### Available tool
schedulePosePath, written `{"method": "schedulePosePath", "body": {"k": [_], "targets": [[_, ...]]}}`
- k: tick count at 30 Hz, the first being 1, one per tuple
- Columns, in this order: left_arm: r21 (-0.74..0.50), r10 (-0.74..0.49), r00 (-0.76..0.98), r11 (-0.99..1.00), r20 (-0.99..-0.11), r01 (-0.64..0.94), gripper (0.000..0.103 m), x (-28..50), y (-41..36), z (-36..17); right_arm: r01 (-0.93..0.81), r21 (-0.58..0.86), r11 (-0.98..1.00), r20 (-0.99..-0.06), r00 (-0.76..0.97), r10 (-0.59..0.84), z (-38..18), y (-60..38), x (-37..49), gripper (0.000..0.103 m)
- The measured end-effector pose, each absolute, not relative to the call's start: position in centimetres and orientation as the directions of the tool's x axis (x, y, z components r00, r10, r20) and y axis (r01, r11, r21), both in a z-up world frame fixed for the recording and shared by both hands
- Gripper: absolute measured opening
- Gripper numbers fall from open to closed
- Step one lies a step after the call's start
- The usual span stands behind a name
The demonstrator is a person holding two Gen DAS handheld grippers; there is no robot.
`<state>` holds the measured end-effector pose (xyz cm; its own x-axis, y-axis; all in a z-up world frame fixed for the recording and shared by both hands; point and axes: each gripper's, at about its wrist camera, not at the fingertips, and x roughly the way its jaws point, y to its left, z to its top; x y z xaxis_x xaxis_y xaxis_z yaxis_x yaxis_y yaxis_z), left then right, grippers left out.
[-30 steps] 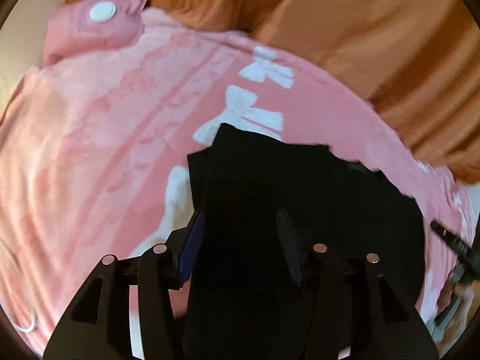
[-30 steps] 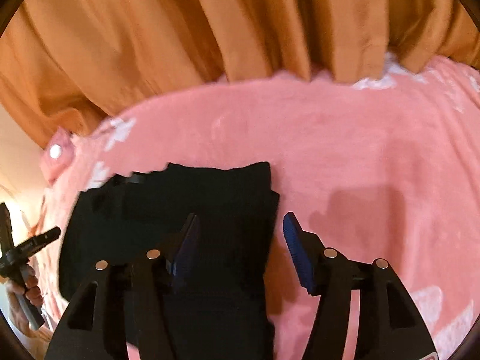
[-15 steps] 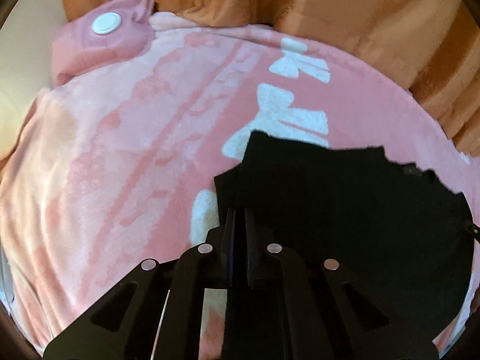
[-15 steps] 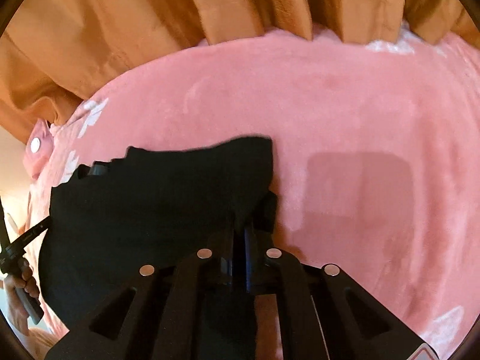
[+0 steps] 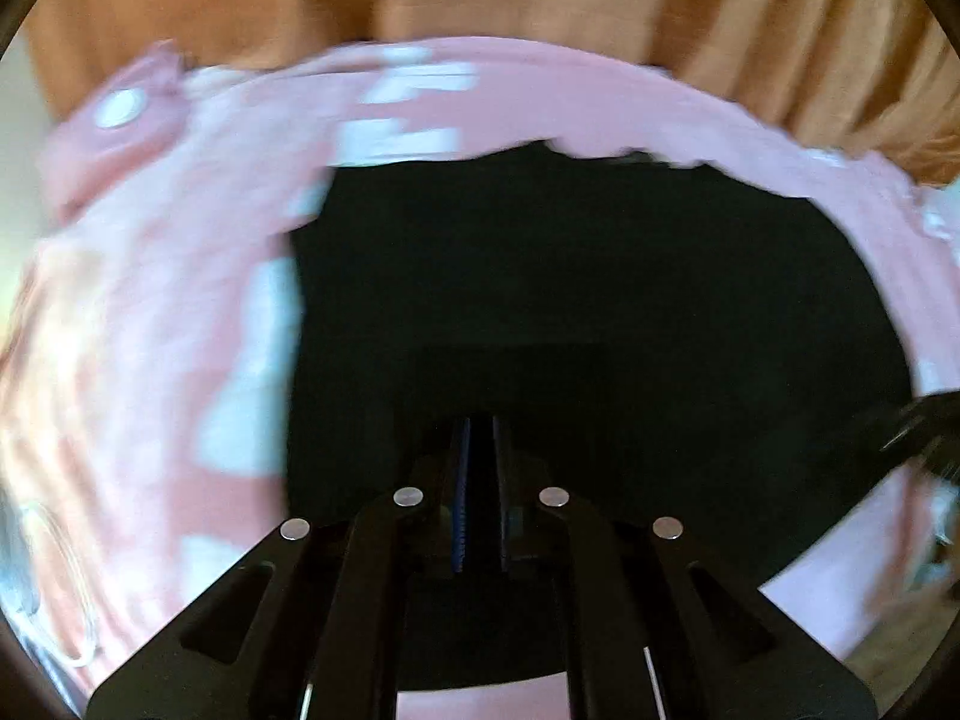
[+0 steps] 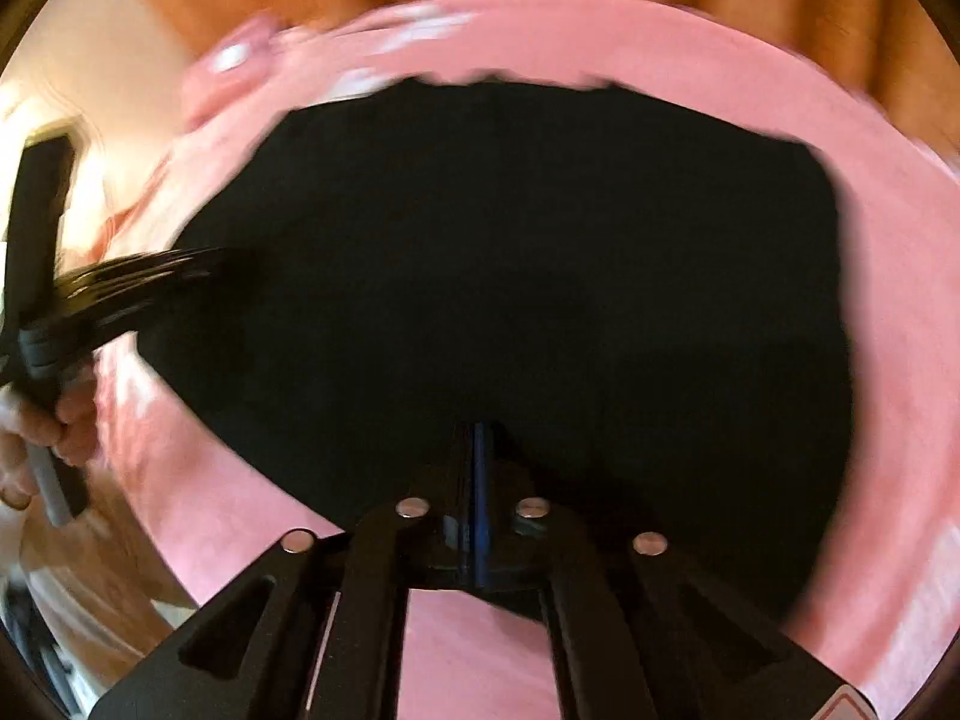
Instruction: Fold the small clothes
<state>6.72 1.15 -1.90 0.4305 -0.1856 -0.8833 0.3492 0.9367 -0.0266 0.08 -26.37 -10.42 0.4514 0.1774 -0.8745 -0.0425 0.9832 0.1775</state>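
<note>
Both my grippers, left and right, jaws clenched on the black garment over the pink blanket.

the black garment is lying spread open and mostly flat on a pink surface, showing as one broad dark shape with no visible print or detail. its far edge is running uneven and slightly jagged. the cloth is so dark that folds and seams are hard to make out; a faint vertical crease is showing near the middle of the black garment in the right wrist view. both views are blurring at the edges. its near edge is sitting pinched at two points, one toward each side.
</note>
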Motion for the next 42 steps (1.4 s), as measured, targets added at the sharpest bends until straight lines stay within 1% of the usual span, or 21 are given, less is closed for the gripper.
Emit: {"method": "schedulePosePath", "body": {"k": [2, 4, 6, 7, 8, 10, 12, 15, 17, 18, 19, 24, 29, 31, 32, 33, 34, 36, 39, 41, 42], "targets": [[-0.093, -0.229, 0.409, 0.941, -0.883, 0.325, 0.006, 7.0, 3.3, -2.3, 0.077, 0.148, 0.986, -0.885, 0.456, 0.097, -10.6, -30.8, -1.1, 0.000], [-0.070, -0.203, 0.417, 0.947, -0.886, 0.313, 0.005, 7.0, 3.8, -2.1, 0.162, 0.245, 0.956, -0.880, 0.451, 0.149, -11.0, -34.3, -2.0, 0.000], [-0.065, -0.186, 0.430, 0.958, -0.884, 0.280, 0.005, 6.7, 3.4, -1.3, 0.193, 0.220, 0.956, -0.875, 0.473, 0.106, -10.3, -34.4, -2.4, 0.000], [-0.080, -0.200, 0.431, 0.956, -0.880, 0.281, 0.005, 6.6, 2.9, -0.9, 0.184, 0.200, 0.962, -0.866, 0.493, 0.086, -9.7, -33.5, -2.6, 0.008], [-0.108, -0.238, 0.432, 0.947, -0.870, 0.304, 0.006, 6.4, 1.7, -0.2, 0.139, 0.201, 0.970, -0.849, 0.518, 0.102, -8.9, -31.9, -2.4, 0.011], [-0.088, -0.247, 0.445, 0.934, -0.861, 0.347, 0.007, 6.1, -0.8, 0.4, 0.038, 0.206, 0.978, -0.826, 0.542, 0.153, -8.0, -28.8, -2.0, 0.011], [-0.079, -0.246, 0.434, 0.927, -0.867, 0.367, 0.007, 6.0, -2.3, 0.1, -0.041, 0.158, 0.987, -0.833, 0.531, 0.155, -8.5, -25.5, -0.9, 0.011], [-0.083, -0.245, 0.403, 0.922, -0.882, 0.378, 0.007, 6.1, -4.0, -0.7, -0.063, 0.146, 0.987, -0.859, 0.487, 0.158, -10.6, -23.5, 0.8, 0.011], [-0.049, -0.217, 0.401, 0.920, -0.890, 0.390, 0.007, 6.1, -4.8, -1.4, -0.066, 0.135, 0.989, -0.858, 0.492, 0.150, -11.1, -23.3, 1.3, 0.008], [-0.033, -0.206, 0.404, 0.918, -0.891, 0.396, 0.007, 6.0, -5.0, -1.7, -0.061, 0.128, 0.990, -0.859, 0.493, 0.141, -11.1, -23.7, 1.4, 0.000], [-0.020, -0.200, 0.410, 0.915, -0.890, 0.403, 0.007, 5.9, -4.9, -1.9, -0.052, 0.140, 0.989, -0.858, 0.492, 0.147, -11.2, -24.3, 1.6, 0.000], [-0.003, -0.190, 0.420, 0.914, -0.887, 0.407, 0.007, 5.8, -4.0, -2.0, 0.073, 0.222, 0.972, -0.852, 0.500, 0.157, -11.7, -29.5, -0.3, 0.000], [0.012, -0.169, 0.432, 0.923, -0.886, 0.385, 0.007, 5.5, -2.7, -1.5, 0.204, 0.238, 0.950, -0.851, 0.514, 0.103, -11.5, -34.8, -2.2, 0.000], [-0.002, -0.170, 0.441, 0.934, -0.882, 0.356, 0.007, 5.9, -1.8, -0.8, 0.247, 0.250, 0.936, -0.848, 0.522, 0.088, -11.2, -36.0, -2.7, 0.000], [-0.021, -0.179, 0.456, 0.944, -0.872, 0.330, 0.007, 6.4, -1.3, -0.1, 0.276, 0.228, 0.934, -0.846, 0.531, 0.049, -10.6, -36.0, -2.9, 0.000], [-0.036, -0.184, 0.472, 0.952, -0.862, 0.305, 0.010, 6.8, -0.9, 0.5, 0.284, 0.217, 0.934, -0.840, 0.542, 0.031, -9.9, -35.9, -2.7, 0.000], [-0.057, -0.191, 0.493, 0.960, -0.848, 0.274, 0.019, 7.5, -0.6, 1.1, 0.278, 0.223, 0.935, -0.827, 0.562, 0.030, -9.2, -35.6, -2.6, 0.006], [-0.088, -0.207, 0.501, 0.964, -0.840, 0.251, 0.029, 8.6, -0.8, 1.3, 0.255, 0.247, 0.935, -0.790, 0.612, 0.042, -8.0, -34.1, -1.1, 0.013], [-0.086, -0.189, 0.463, 0.968, -0.866, 0.235, 0.029, 10.4, -2.6, -0.3, 0.188, 0.315, 0.930, -0.759, 0.639, 0.128, -7.6, -32.7, 1.9, 0.013], [-0.050, -0.151, 0.440, 0.971, -0.885, 0.233, 0.030, 10.7, -3.7, -2.1, 0.169, 0.323, 0.931, -0.769, 0.621, 0.154, -8.6, -31.7, 3.9, 0.013], [-0.025, -0.137, 0.463, 0.970, -0.876, 0.241, 0.031, 10.6, -3.8, -2.2, 0.175, 0.305, 0.936, -0.783, 0.606, 0.142, -9.4, -31.2, 5.1, 0.012]]}}
